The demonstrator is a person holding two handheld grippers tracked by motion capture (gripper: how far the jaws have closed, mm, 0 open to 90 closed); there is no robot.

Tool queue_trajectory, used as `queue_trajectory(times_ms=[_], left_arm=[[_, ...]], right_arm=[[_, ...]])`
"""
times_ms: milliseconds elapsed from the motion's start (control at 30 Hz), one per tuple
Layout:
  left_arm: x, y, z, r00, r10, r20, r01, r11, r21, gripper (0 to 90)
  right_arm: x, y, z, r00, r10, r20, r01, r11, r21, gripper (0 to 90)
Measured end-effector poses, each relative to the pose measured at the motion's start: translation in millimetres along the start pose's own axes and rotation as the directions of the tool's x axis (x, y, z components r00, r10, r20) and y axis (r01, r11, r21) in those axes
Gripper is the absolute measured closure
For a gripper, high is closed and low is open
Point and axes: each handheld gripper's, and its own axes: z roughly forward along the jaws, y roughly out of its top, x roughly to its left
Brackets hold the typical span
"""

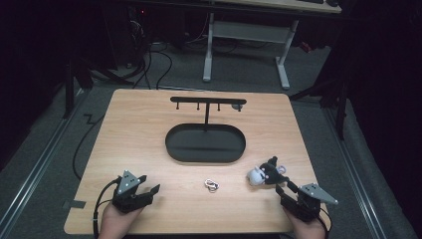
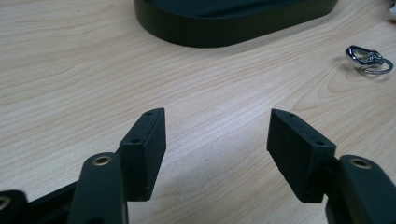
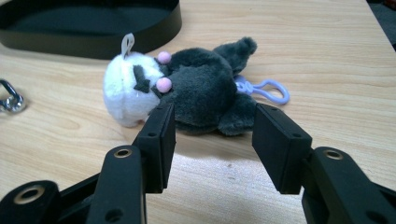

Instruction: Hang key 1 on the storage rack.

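Observation:
A small plush toy [image 1: 263,174], dark grey with a white head and a lilac clip, lies on its side on the wooden table [image 1: 149,129] at the right. Just short of it, my right gripper [image 1: 287,188] is open; in the right gripper view the plush toy [image 3: 196,88] lies beyond the open jaws of the right gripper [image 3: 212,123], apart from the pads. A silver metal clasp [image 1: 212,185] lies in the middle near the front, also seen as the clasp [image 2: 369,59]. My left gripper [image 1: 149,182] rests open at the front left with bare wood between the jaws of the left gripper [image 2: 217,126].
A black oval tray [image 1: 171,144] sits mid-table, with a black T-shaped hanger stand [image 1: 206,102] rising from its back rim. The tray wall [image 2: 224,32] lies ahead of the left gripper. A desk frame [image 1: 246,35] stands on the floor beyond the table.

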Motion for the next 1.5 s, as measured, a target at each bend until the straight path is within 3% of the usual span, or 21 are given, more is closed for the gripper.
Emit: queue_trajectory(times_ms=[200,567,600,733,833,967,1000,1133,1200,1333,1500], left_arm=[[0.5,0.1,4.1,0.9995,-0.017,0.025,0.017,0.9998,0.006,37.9],[2.2,-1.8,0.5,0.9995,-0.017,0.028,0.017,0.9998,-0.003,37.7],[3.3,-2.1,0.1,0.9993,-0.023,0.030,0.023,0.9997,-0.006,37.7],[4.6,-3.0,2.2,0.9990,-0.032,0.031,0.033,0.9994,-0.006,37.6],[3.6,-3.5,2.6,0.9994,-0.024,0.026,0.024,0.9997,-0.009,37.6],[2.3,-4.2,-3.0,0.9986,-0.044,0.031,0.045,0.9986,-0.027,37.4],[2.1,-4.6,-5.1,0.9982,-0.051,0.034,0.052,0.9981,-0.035,37.2],[1.3,-9.3,-16.9,0.9974,-0.068,0.022,0.069,0.9962,-0.052,37.2],[1.5,-12.4,-21.8,0.9976,-0.068,0.008,0.069,0.9963,-0.053,37.4],[2.9,-16.1,-28.3,0.9961,-0.088,-0.007,0.087,0.9946,-0.056,37.3],[3.7,-18.1,-30.9,0.9946,-0.103,-0.017,0.102,0.9932,-0.057,37.3]], right_arm=[[0.0,0.0,3.5,0.9994,-0.033,-0.002,0.033,0.999,0.027,51.1],[-4.8,-0.1,3.5,0.9996,-0.029,-0.003,0.029,0.999,0.038,56.1],[-4.7,-2.9,2.8,0.9997,-0.020,-0.017,0.021,0.999,0.044,64.6],[-6.2,-3.0,2.1,0.9999,-0.009,-0.004,0.010,0.997,0.070,77.7],[-7.1,-1.8,4.7,0.9993,-0.029,0.025,0.027,0.995,0.096,86.2],[-9.9,4.7,14.5,0.9975,-0.058,0.040,0.053,0.992,0.114,89.4],[-10.9,6.8,20.2,0.9960,-0.077,0.046,0.071,0.990,0.124,89.4],[-16.4,17.4,42.2,0.9961,-0.075,0.046,0.067,0.987,0.149,89.2],[-19.5,25.6,57.2,0.9921,-0.111,0.058,0.101,0.982,0.157,88.6],[-27.8,35.7,75.6,0.9916,-0.114,0.062,0.103,0.983,0.152,87.9],[-33.0,36.9,76.3,0.9953,-0.084,0.048,0.077,0.987,0.143,86.7]])
